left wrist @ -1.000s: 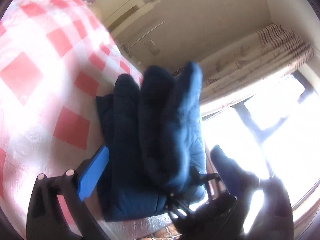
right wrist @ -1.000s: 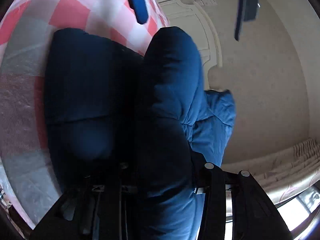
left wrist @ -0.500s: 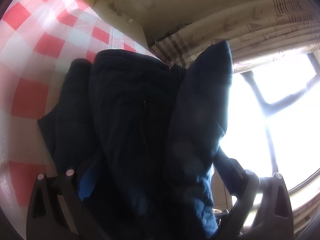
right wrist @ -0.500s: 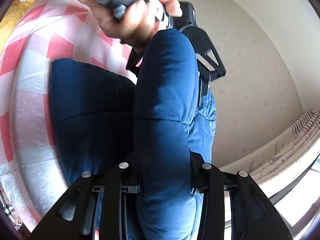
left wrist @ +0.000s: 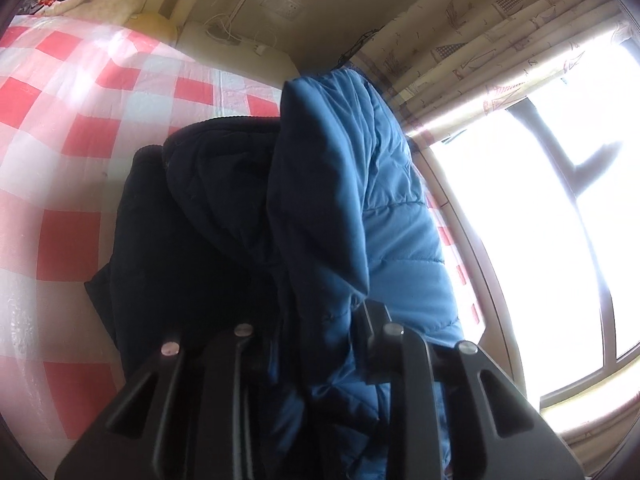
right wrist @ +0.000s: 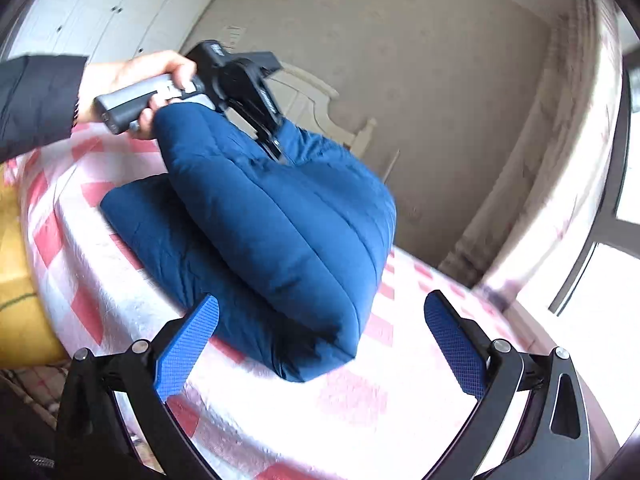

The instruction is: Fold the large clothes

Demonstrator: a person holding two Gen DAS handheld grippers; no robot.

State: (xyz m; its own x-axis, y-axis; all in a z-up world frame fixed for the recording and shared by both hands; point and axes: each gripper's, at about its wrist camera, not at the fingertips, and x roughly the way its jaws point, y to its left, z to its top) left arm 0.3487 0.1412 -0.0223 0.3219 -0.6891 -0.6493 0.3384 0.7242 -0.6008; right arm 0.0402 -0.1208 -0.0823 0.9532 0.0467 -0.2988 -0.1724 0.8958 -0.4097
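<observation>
Right claw (right wrist: 320,344) has let go; left claw (right wrist: 276,148) pinching jacket (right wrist: 280,240) edge

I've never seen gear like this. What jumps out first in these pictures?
A puffy blue jacket dominates, heaped on a bed with a red and white checked cover. The left gripper, held in a person's hand, is closing on a raised fold of the jacket. Nearer the camera, the right gripper is opening, its blue pads off the jacket.

Home bedroom: bed w/ red-white checked sheet (right wrist: 360,396), cream headboard (right wrist: 320,100) at 12 o'clock, white wardrobe (right wrist: 112,8) at 10, patterned curtains (left wrist: 500,48) by window (left wrist: 560,220) at 3.
</observation>
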